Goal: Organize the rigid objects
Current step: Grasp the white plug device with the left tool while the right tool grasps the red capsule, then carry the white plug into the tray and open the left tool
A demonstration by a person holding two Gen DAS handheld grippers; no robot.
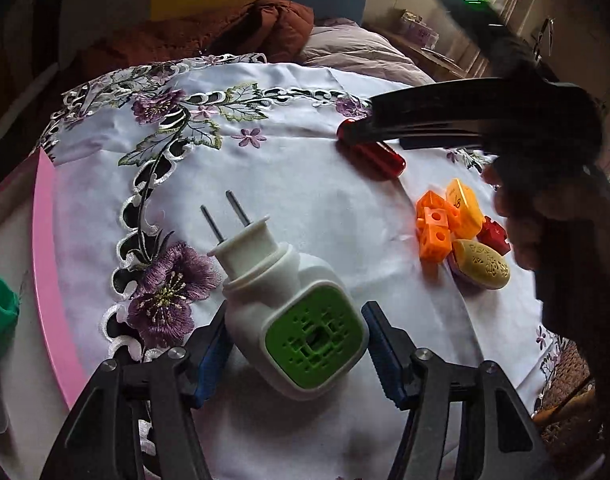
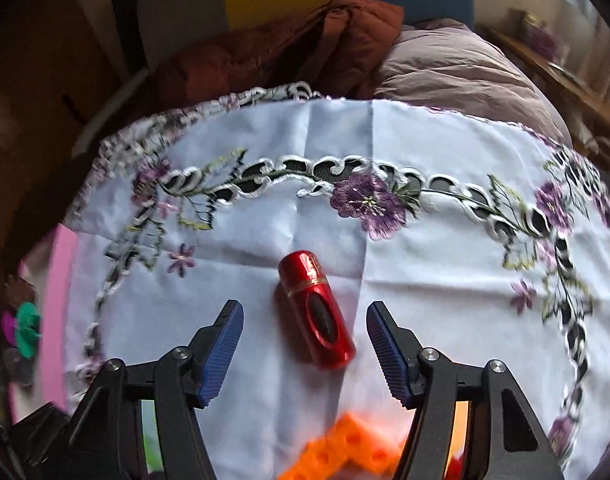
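**Sorting barely started: both tongs lined up on a piece, nothing lifted**

Status from my end: every piece I can see is loose on the embroidered tablecloth (image 1: 305,92), with no sorted pile or bin that I can make out, so I judge this an early stage.

Left tongs (image 1: 297,344): jaws about half open, straddling the white plug-in unit (image 1: 289,308) with the green grille. It lies flat, prongs pointing away. The left pad looks to be at its side; the right pad has a clear gap. Not clamped.

Right tongs (image 2: 303,344): jaws about half open, either side of the red cylinder (image 2: 317,312), which lies on the cloth with daylight on both sides. No grip.

Left to do: close on both, then deal with the cluster: orange blocks (image 1: 435,232), a yellow block (image 1: 465,208), a small red block (image 1: 494,235) and an oval yellow-topped piece (image 1: 481,266).

View differences:
- Left camera shows the whole cluster, the red cylinder beyond it, and the right tool reaching over, dark and blurred.
- Right camera shows the gaps around the cylinder; only an orange blur at the bottom edge hints at the cluster. The plug-in unit is out of its view.
- Pink edge (image 1: 49,264) at left in both; I can't tell what it is.
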